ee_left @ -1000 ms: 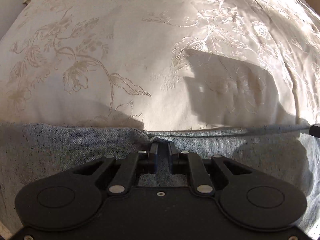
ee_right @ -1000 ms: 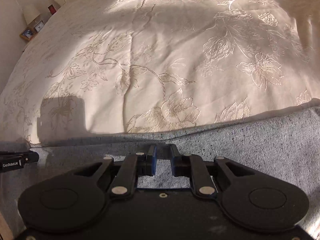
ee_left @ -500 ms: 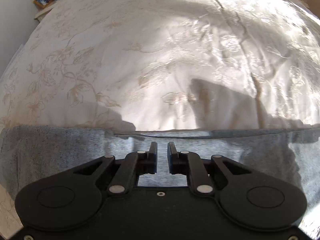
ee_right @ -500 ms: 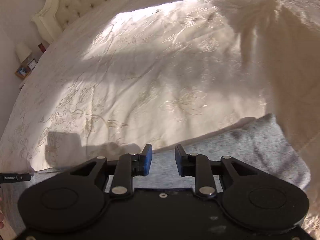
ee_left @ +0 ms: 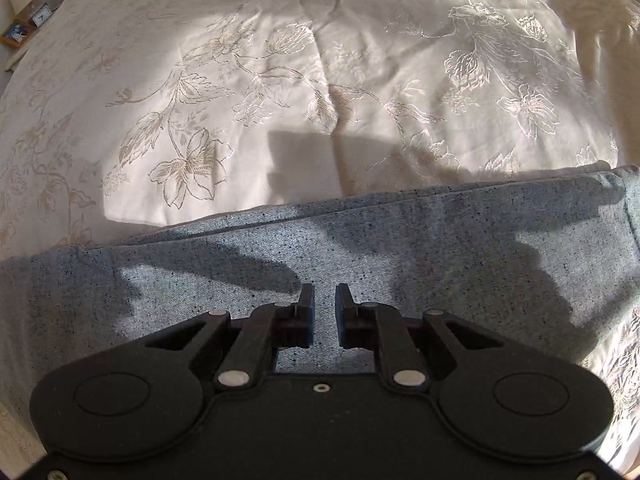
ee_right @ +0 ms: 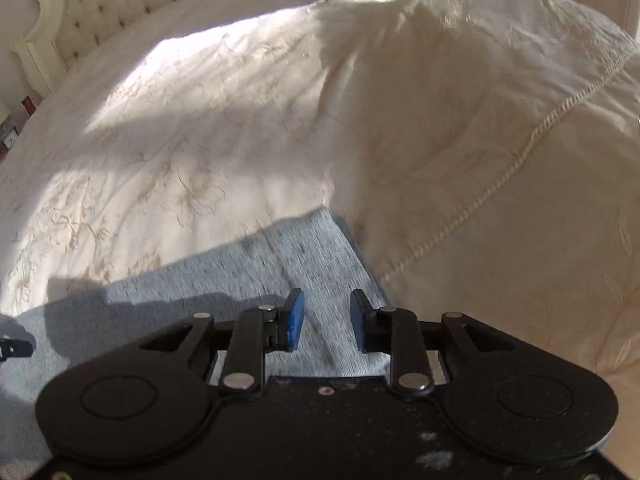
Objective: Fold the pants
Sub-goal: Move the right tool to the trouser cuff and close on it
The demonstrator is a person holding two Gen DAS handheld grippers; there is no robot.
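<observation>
The fingers of the left gripper [ee_left: 324,300] are held a narrow gap apart, with nothing clamped between them; the grey pants [ee_left: 400,248] are seen flat on the bedspread [ee_left: 280,80] beneath and ahead of the tips. The fingers of the right gripper [ee_right: 327,308] are spread wider and are empty, released; the pants [ee_right: 304,256] are seen below them, with a pillow [ee_right: 500,128] beyond, to the right.
</observation>
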